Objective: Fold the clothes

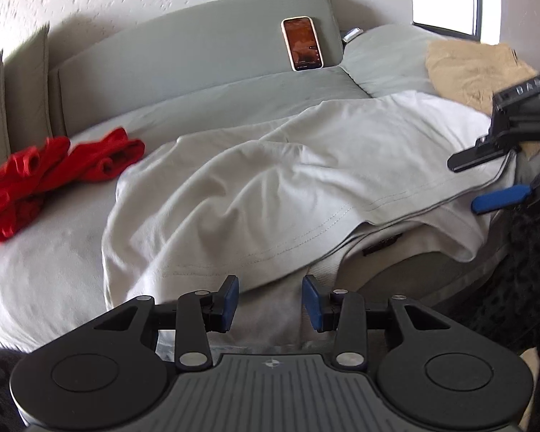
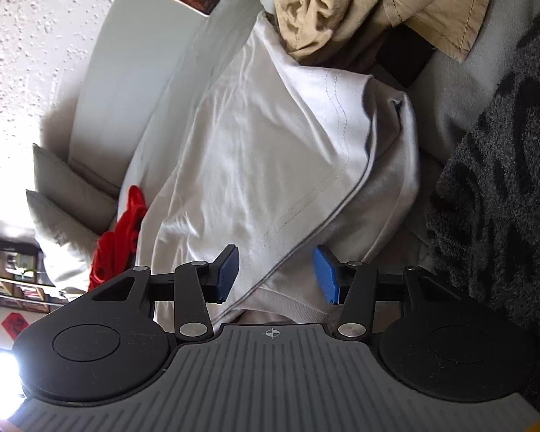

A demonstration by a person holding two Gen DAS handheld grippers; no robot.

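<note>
1. 2 hand-held grippers hover at the near edge of a sofa bed (image 1: 234,90), where a white T-shirt (image 1: 270,180) lies half folded across the middle of the grey sheet, its stitched hem turned over and running slantwise toward the near edge.

2. 1 tool, the left gripper (image 1: 270,300), stands with its blue pads spread apart just above the shirt's near edge; cloth shows through the gap, yet neither pad presses on it.

3. 1 more, the right gripper (image 2: 277,273), is likewise spread, straddling the folded hem and the ribbed collar below it in its own view, with no pinch visible; from the left wrist it appears at the right edge of the bed, over the shirt's far side.

4. 3 other items share the bed: a red garment (image 1: 50,176) bunched toward the left edge, tan trousers (image 2: 360,3) heaped at the far right corner, and a phone (image 1: 302,44) propped against the backrest.

5. 1 judgement on the step in hand: the shirt looks midway through its folding, both tools free of the cloth and placed for a fresh hold.

6. 1 call for the next move: each pair of pads would need to close on a single layer of the near edge, then carry it over evenly so the hem does not bunch.
</note>
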